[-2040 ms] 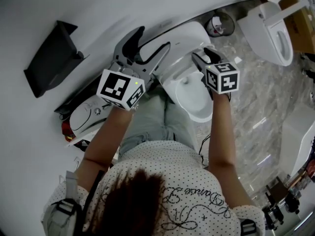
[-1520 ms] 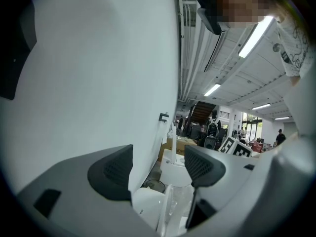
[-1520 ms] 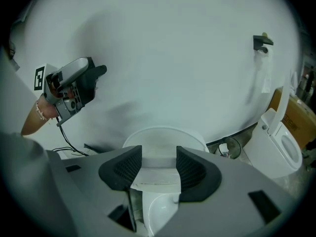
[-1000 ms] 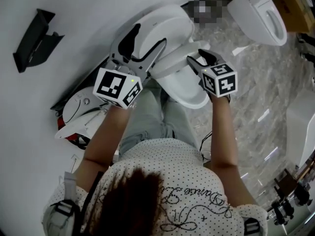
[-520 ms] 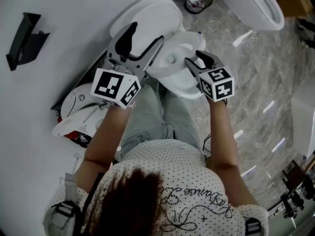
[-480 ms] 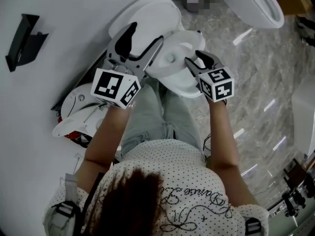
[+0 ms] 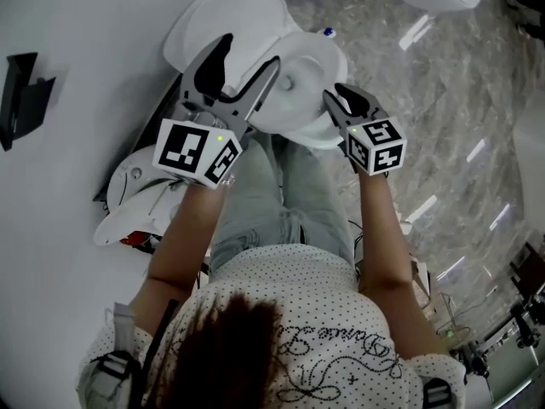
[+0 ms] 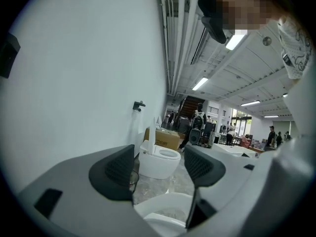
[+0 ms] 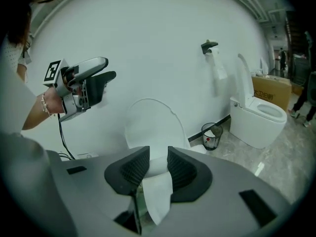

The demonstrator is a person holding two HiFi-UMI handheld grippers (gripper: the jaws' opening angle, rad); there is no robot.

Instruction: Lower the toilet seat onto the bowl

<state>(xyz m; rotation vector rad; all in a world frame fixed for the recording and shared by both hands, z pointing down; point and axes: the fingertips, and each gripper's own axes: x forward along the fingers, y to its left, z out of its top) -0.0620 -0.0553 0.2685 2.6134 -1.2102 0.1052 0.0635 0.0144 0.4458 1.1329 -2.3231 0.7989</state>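
Head view, toilet seat: we see the toilet seat [image 7: 317,58] tilted partway between the upright lid [image 7: 223,20] and the bowl [image 7: 308,135], not yet lying flat.
Head view, right gripper: our right gripper [image 7: 338,98] meets the seat's near rim from the side.
Head view, left gripper: our left gripper [image 7: 247,58] hangs beside the lid, its jaws spread wide.
Left gripper view, jaws: the jaws stand well apart with nothing between them; only a second toilet [image 8: 148,174] shows far off through the gap.
Right gripper view, jaws: the jaws have just been closing, and the pads now pinch the white seat edge [image 9: 158,196].
Right gripper view, lid: it stands against the wall behind the seat, with the left gripper apart from it.
Step in hand: we judge that the seat is gripped and the lowering is under way.
Next move: we should keep the pinch firm and follow the seat's arc round its hinge, easing it down slowly until the rim rests on the bowl, then release.
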